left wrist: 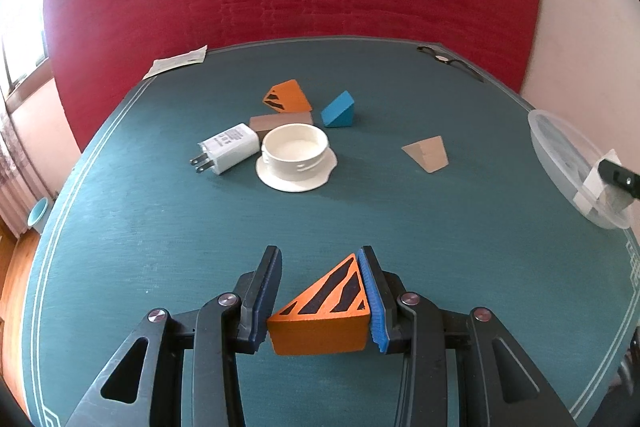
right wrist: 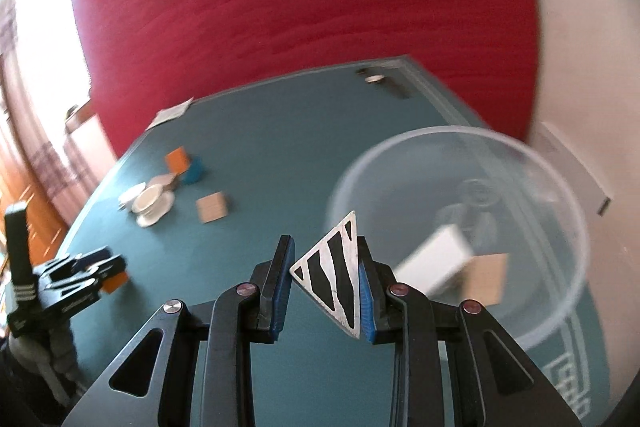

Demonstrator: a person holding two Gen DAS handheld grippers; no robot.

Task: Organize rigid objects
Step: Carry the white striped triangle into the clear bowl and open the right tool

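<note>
My left gripper (left wrist: 319, 255) is shut on an orange wedge with black stripes (left wrist: 324, 311), held a little above the teal table (left wrist: 160, 247). The right wrist view is blurred. In it my right gripper (right wrist: 324, 243) is shut on a white wedge with black stripes (right wrist: 338, 279), just left of a clear plastic bowl (right wrist: 560, 195). A white block (right wrist: 436, 259) and a tan wooden block (right wrist: 486, 279) lie in that bowl. The left gripper (right wrist: 105, 269) with its orange wedge (right wrist: 117, 281) shows at the left edge. The bowl (left wrist: 560, 147) stands at the table's right edge.
Mid-table lie a second orange striped wedge (left wrist: 288, 95), a blue wedge (left wrist: 339, 111), a brown block (left wrist: 280, 121), a white plug adapter (left wrist: 230, 149), a white round cup on a saucer (left wrist: 296, 155) and a tan wedge (left wrist: 428, 153). A paper (left wrist: 178, 61) lies at the far left corner.
</note>
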